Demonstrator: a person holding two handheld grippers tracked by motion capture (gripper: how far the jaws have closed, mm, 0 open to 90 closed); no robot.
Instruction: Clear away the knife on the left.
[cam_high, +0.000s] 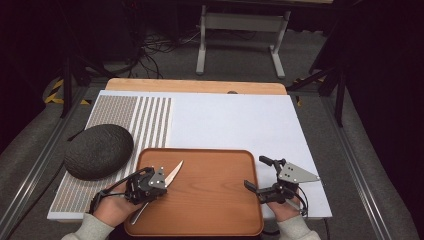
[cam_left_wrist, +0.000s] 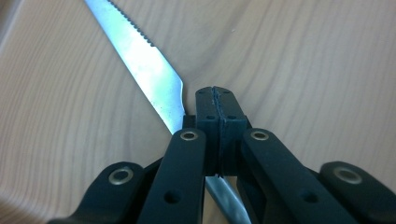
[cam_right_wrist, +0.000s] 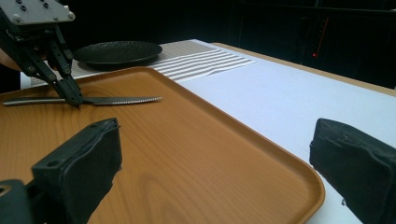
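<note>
1. White table covering carries a dark plate at left, beside the wooden tray.
2. Left gripper pinches the knife over the tray; keep the blade level.
3. Right gripper waits with jaws spread by the tray's right rim.

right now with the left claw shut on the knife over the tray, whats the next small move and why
Probably lift the knife a little, straight up. The left claw is shut on it near where blade meets handle, and it seems to lie flat on the wooden tray. The right claw stands open at the tray's right edge, and the dark plate waits off to the left.
</note>
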